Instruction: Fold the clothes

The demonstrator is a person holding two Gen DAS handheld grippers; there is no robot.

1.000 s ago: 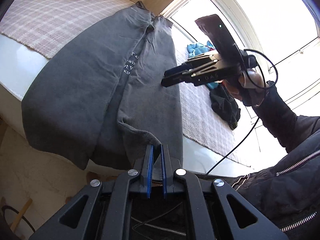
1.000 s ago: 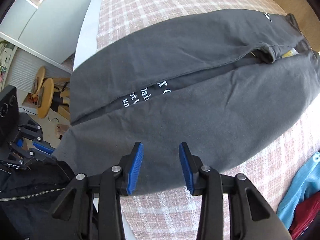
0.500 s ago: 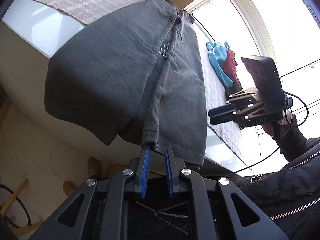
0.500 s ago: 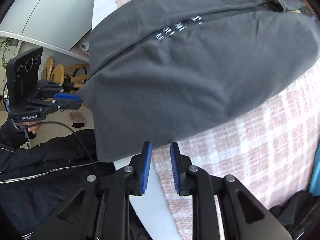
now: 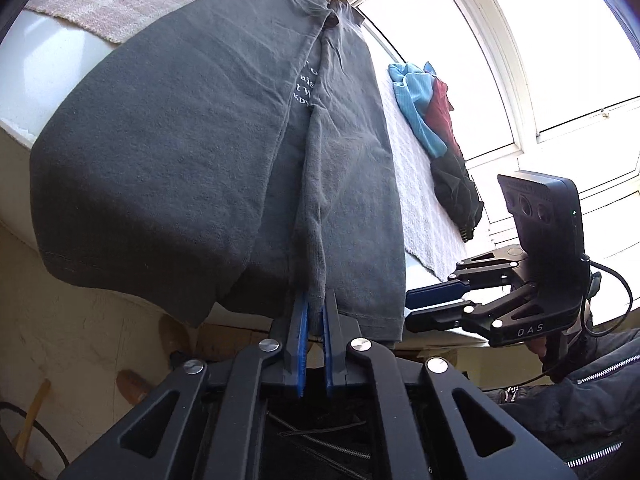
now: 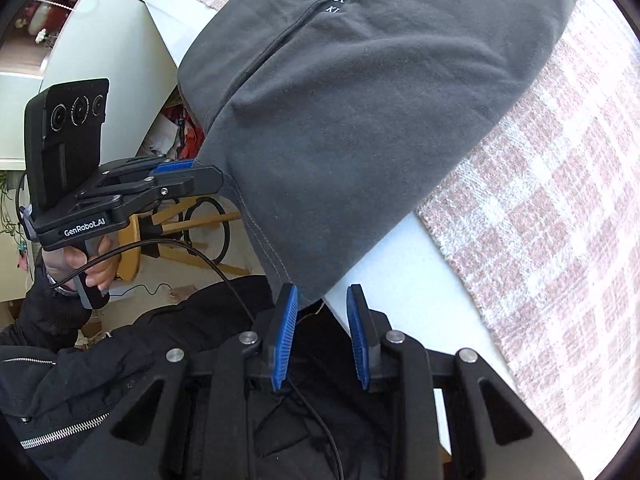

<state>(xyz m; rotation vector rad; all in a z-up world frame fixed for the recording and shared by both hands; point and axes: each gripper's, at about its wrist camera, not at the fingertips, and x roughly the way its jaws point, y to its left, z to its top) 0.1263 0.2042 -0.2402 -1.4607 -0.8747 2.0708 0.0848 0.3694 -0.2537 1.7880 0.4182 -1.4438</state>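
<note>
While a dark grey T-shirt (image 5: 192, 152) hangs over the bed's edge, the left gripper (image 5: 314, 308) pinches its hem.

Spread across the pink checked bedspread (image 6: 560, 184), with its two sides folded in toward the white lettering, the shirt fills most of both views, its bottom part drooping over the white mattress side (image 6: 404, 264). Only the left view takes in the bright window (image 5: 520, 40) at upper right and the heap of blue, red and black clothes (image 5: 436, 128) on the bed below it. Only the right view shows a wooden chair (image 6: 176, 220) on the floor at left and the person's hand (image 6: 96, 264) on the left gripper's handle. The left fingers are nearly closed, clamping the hem at the middle fold. The right gripper (image 6: 322, 320), at lower centre, has its jaws narrowly parted and opening; the shirt's corner dangles just above its left pad, unpinched.
</note>
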